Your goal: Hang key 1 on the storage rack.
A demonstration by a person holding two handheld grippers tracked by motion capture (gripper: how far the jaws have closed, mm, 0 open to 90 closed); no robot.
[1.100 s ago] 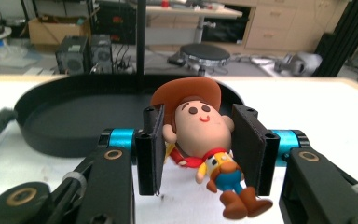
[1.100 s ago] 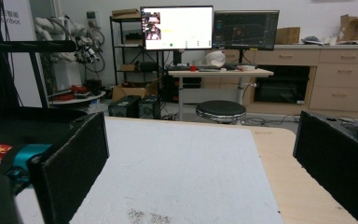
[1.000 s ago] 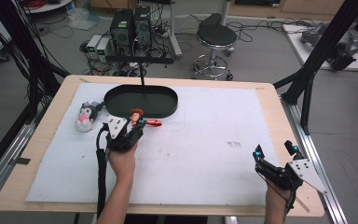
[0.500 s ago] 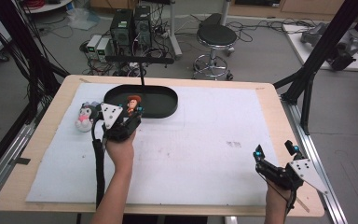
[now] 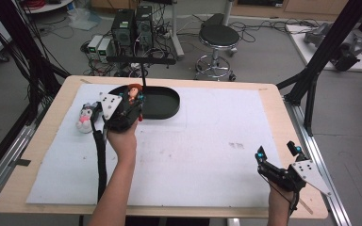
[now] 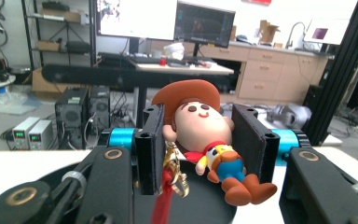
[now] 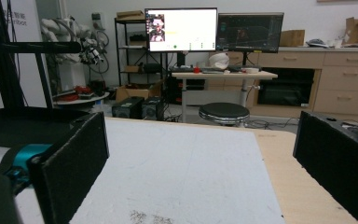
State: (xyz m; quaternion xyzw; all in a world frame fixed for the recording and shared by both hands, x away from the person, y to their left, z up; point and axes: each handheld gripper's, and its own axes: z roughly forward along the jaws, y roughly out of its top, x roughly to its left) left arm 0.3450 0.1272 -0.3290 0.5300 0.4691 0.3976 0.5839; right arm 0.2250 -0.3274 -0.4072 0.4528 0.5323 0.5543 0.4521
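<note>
High view: left hand-held gripper (image 5: 134, 100), clamped on cowboy doll (image 5: 134, 91), has risen over black tray (image 5: 167, 104).

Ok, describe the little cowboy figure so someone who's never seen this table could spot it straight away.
Start at the black oval tray at the far left of the white-covered table. At its left end the left tool holds the cowboy figure between its jaws. It has a brown hat, a red neckerchief, blue trousers and a gold clasp, unlike the grey and pink plush toy lying on the mat nearby.
</note>
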